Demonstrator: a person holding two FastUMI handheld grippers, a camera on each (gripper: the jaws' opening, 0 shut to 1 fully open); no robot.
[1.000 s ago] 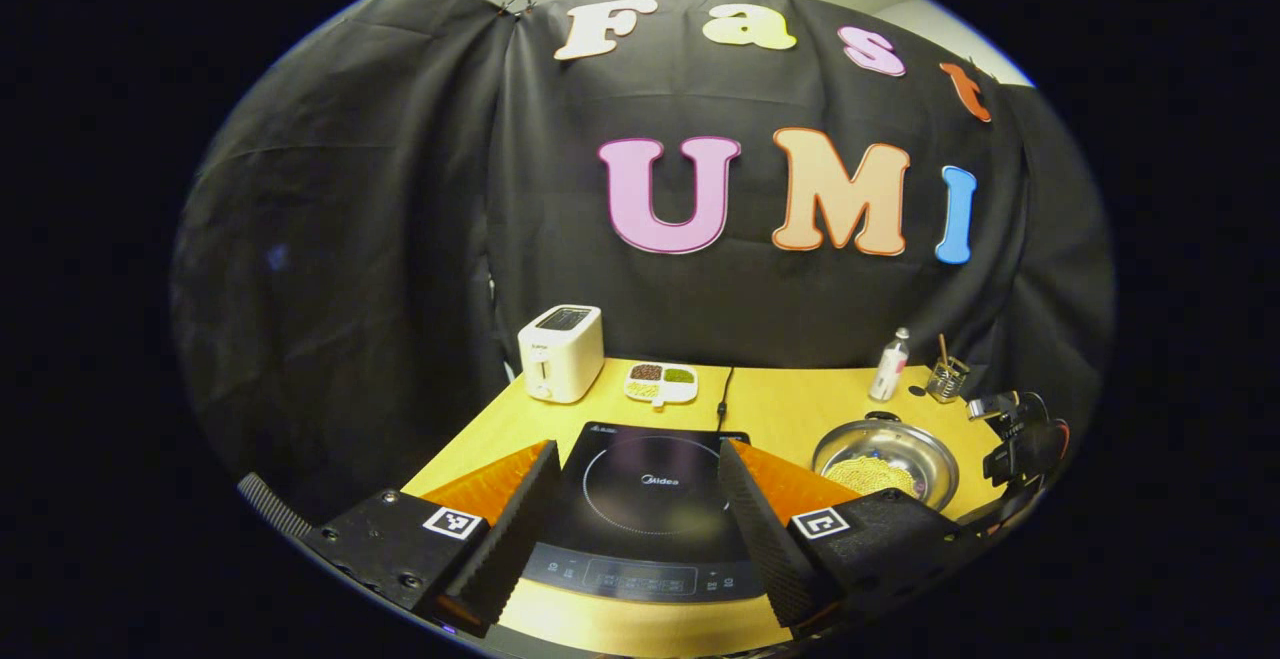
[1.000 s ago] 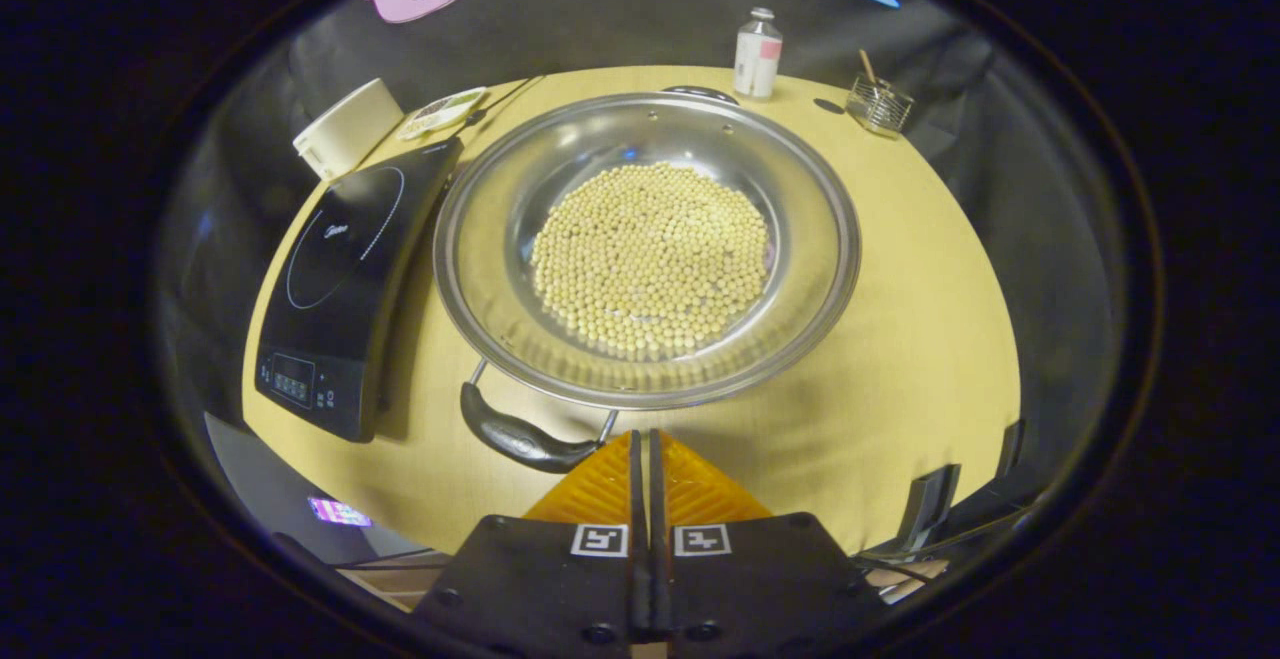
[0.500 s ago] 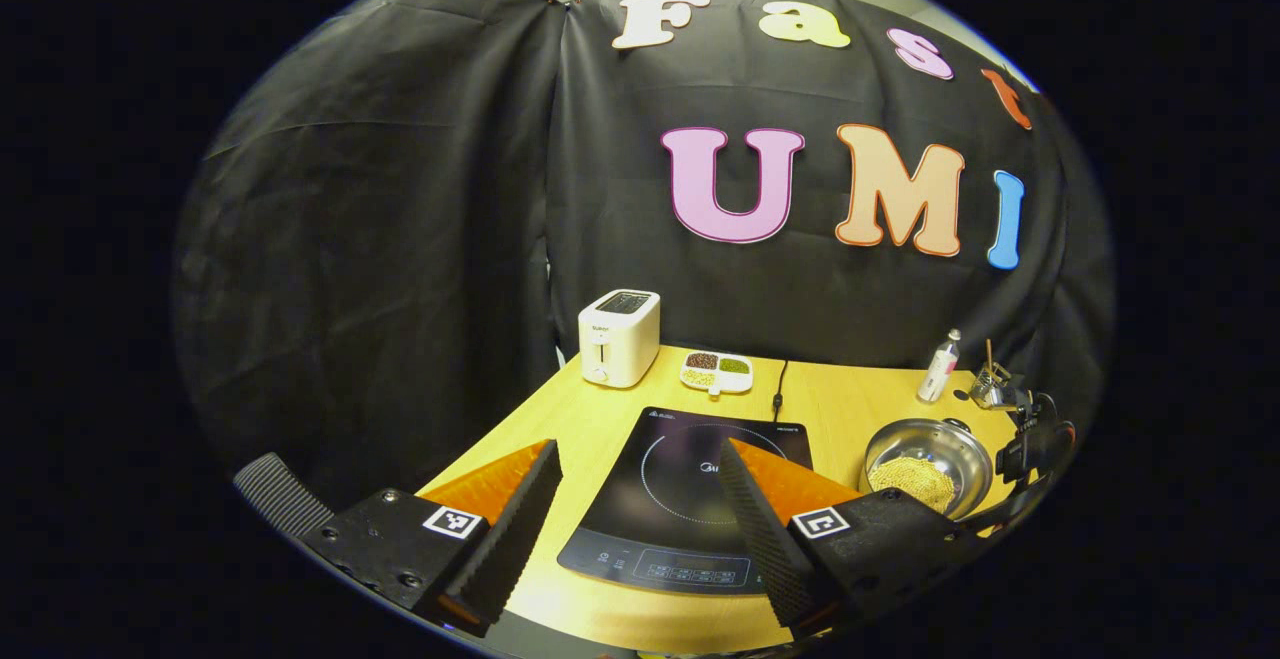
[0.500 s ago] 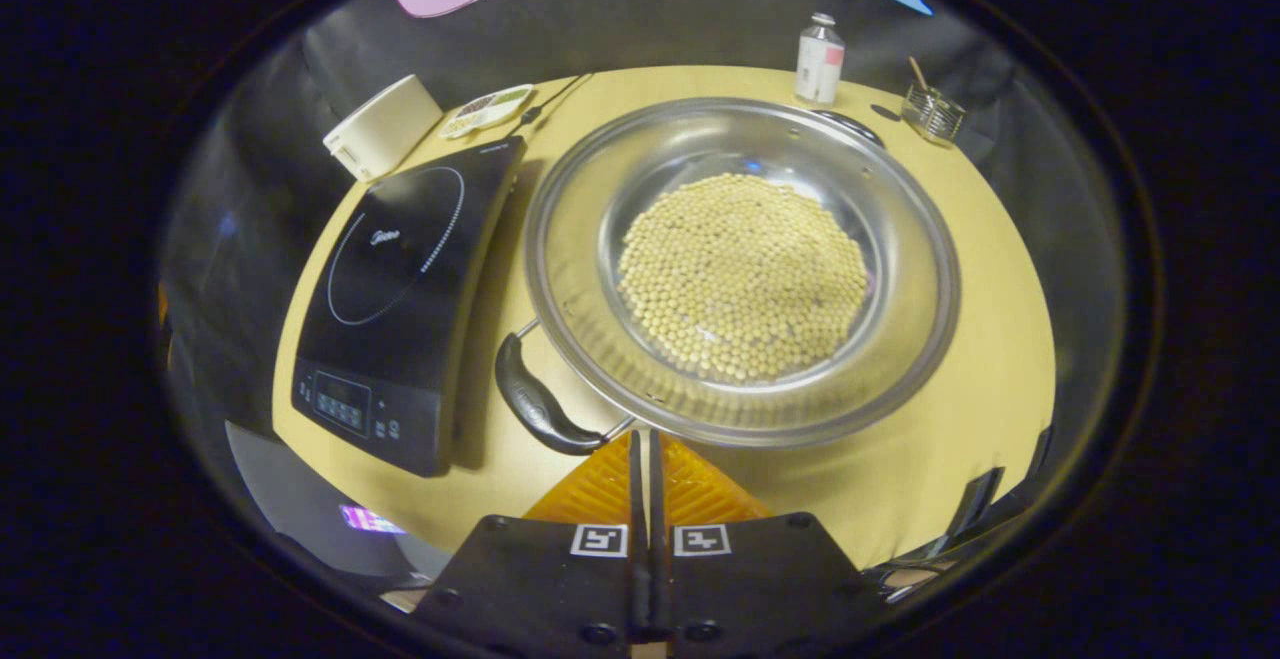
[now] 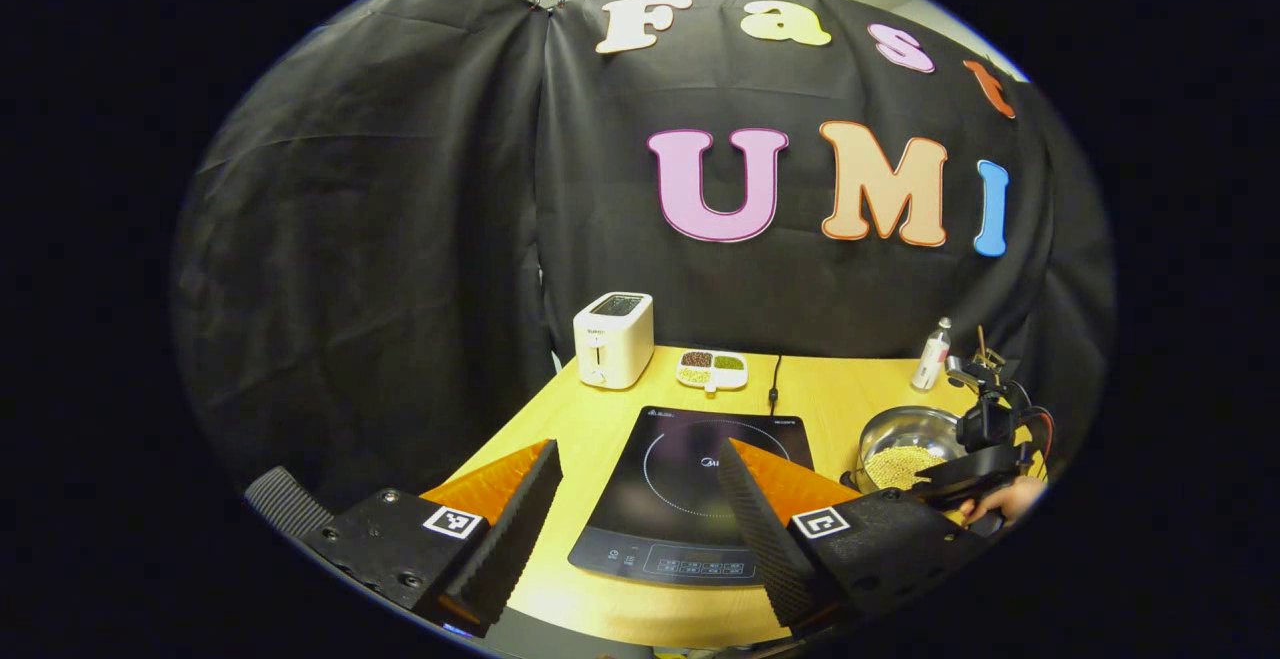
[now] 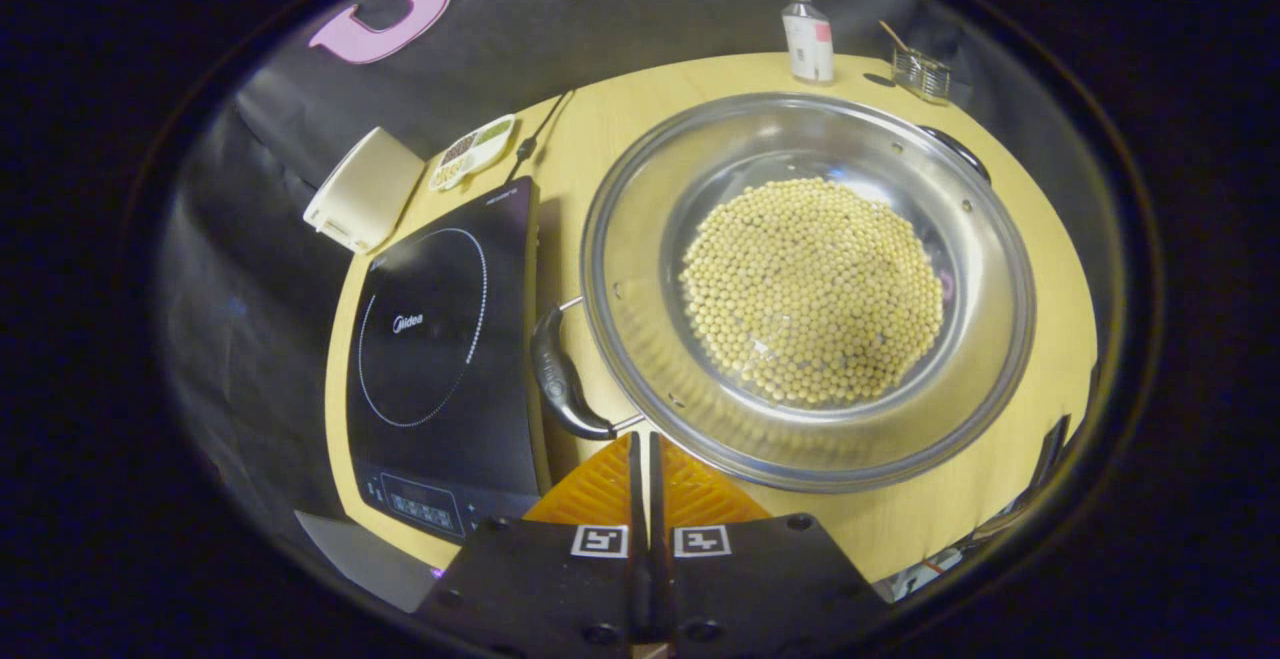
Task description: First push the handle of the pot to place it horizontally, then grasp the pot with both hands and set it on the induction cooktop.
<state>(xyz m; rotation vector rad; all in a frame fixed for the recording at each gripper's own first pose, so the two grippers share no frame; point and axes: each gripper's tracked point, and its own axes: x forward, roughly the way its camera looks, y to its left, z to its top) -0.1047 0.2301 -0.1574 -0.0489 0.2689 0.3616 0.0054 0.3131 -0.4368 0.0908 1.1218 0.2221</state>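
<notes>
Yellow wood-grain worktop (image 6: 1000, 479) carries all items, with black cloth behind it.

Right gripper (image 6: 645, 454): clenched, the two fingers pressed flat together with nothing between them. The tip lies just beside the near end of the pot handle (image 6: 560, 379); contact cannot be confirmed. In the left gripper view this gripper (image 5: 975, 484) appears at the right edge of the worktop, a hand (image 5: 1005, 499) partly cut off behind it.

Left gripper (image 5: 640, 484): released, its ribbed fingers spread wide apart, held off the near edge of the worktop with the cooktop (image 5: 700, 489) seen between them.

Pot (image 6: 990, 339): round, shallow, polished steel, standing on the worktop just right of the cooktop (image 6: 440, 349). Small round pale-yellow beans (image 6: 810, 289) cover its floor. The curved black handle sits on two wire arms between pot rim and cooktop edge. A second handle (image 6: 955, 147) shows partly behind the far rim.

Cooktop: flat black glass rectangle with a dotted ring and a control strip along the near edge.

Far edge of the worktop: white toaster (image 5: 613, 339), divided dish (image 5: 712, 367), black cord (image 5: 774, 384), small bottle (image 6: 806, 37), wire holder (image 6: 920, 74). The dish contents are too small to identify.
</notes>
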